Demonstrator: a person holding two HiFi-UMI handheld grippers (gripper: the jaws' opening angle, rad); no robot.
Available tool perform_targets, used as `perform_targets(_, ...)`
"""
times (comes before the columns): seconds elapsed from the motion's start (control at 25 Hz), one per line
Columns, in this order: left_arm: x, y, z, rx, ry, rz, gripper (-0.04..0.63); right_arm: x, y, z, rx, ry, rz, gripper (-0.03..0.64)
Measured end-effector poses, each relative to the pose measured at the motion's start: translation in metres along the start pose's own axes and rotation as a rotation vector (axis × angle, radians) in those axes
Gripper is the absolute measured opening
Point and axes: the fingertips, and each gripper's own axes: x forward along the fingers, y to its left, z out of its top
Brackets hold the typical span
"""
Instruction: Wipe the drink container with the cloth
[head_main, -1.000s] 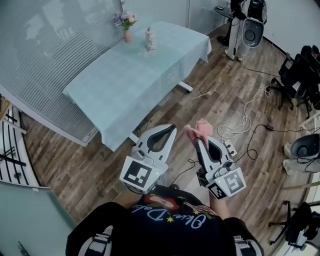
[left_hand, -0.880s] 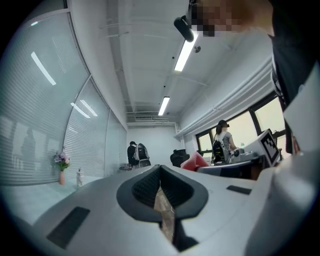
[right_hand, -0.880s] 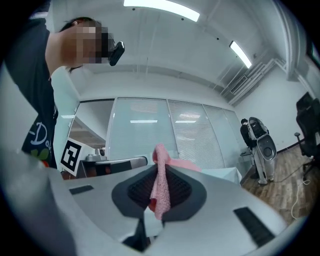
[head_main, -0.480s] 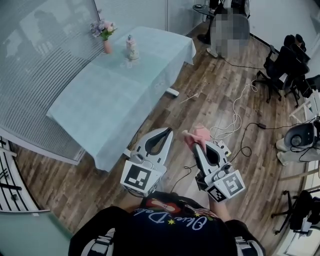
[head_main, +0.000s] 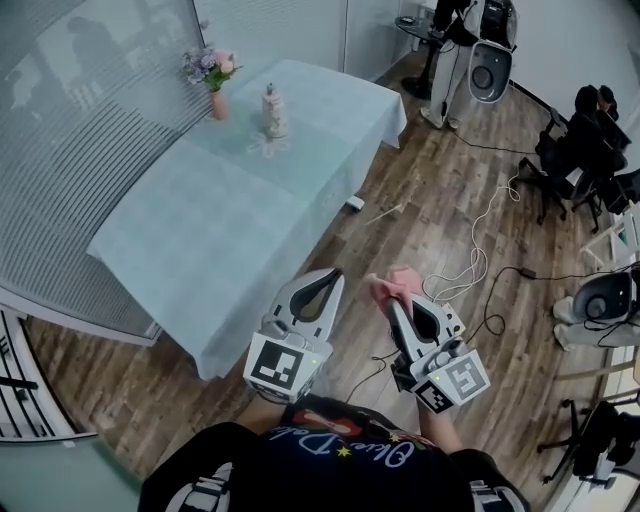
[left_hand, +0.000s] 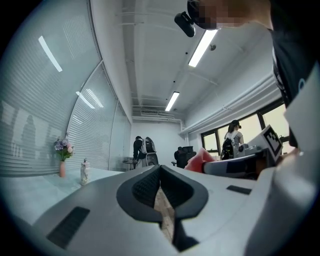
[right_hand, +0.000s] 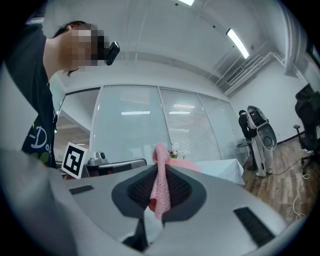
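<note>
The wood floor (head_main: 430, 190) is the biggest thing here. On it stands a long counter (head_main: 200, 240) with a pale blue cover.

A person holds two tools low over the floor, side by side, just off the near end of the counter. The left tool (head_main: 336, 273) has its two jaws pressed together at the tips. It holds nothing, and a bit of floor shows through the gap lower down. The right tool (head_main: 391, 300) is squeezed tight on a pink cloth (head_main: 398, 281). The cloth is pinched between the jaws and a soft lump of it sticks out past the tips.

The drink container (head_main: 273, 110) stands upright at the far end of the counter, well apart from both tools. A small vase of flowers (head_main: 215, 78) stands near it, closer to the wall.
</note>
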Motion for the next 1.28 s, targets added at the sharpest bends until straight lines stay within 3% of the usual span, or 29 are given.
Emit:
perform_targets(0.8, 0.048, 0.117, 0.01, -0.015, -0.06, -0.054, 0.003, 0.128, -0.017, 0.017, -0.051, 0.011, -0.047, 0.025)
perform_targets(1.04, 0.052, 0.156, -0.005, -0.074, -0.04, -0.057, 0.003, 0.167, -0.018, 0.006, -0.047, 0.036, -0.065, 0.025)
perform_targets(1.28, 0.047, 0.173, -0.01, -0.066, -0.032, -0.035, 0.003, 0.182, -0.014, 0.006, -0.056, 0.038, -0.045, 0.025)
